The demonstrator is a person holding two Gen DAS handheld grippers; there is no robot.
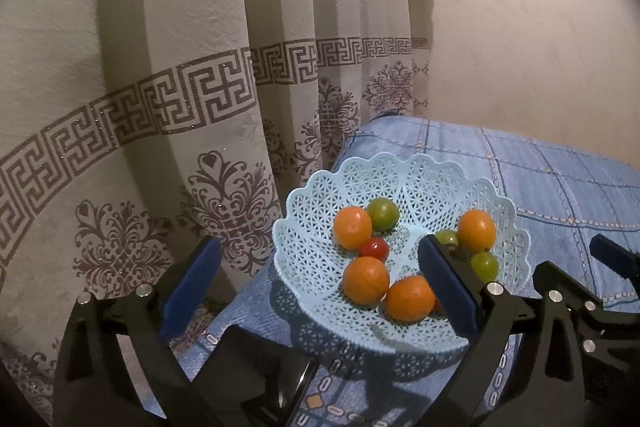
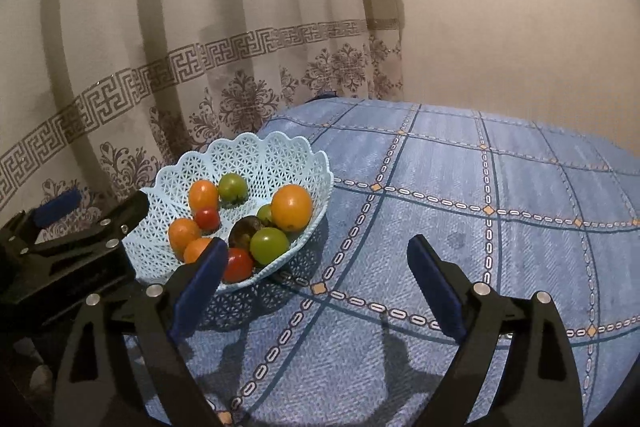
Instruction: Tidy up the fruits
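Blue checked tablecloth (image 2: pixel 440 211), fruit basket (image 2: pixel 280 151)

Fruit-filled basket (image 2: pixel 280 147) beside gaping right tool (image 2: pixel 316 287)

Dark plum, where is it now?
Right wrist view: dark plum lies in the basket, centre-right, touching the front green fruit, below the big orange.

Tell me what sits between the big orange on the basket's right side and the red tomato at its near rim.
In the right wrist view, a green fruit lies between the big orange and the red tomato, with a dark fruit beside it.
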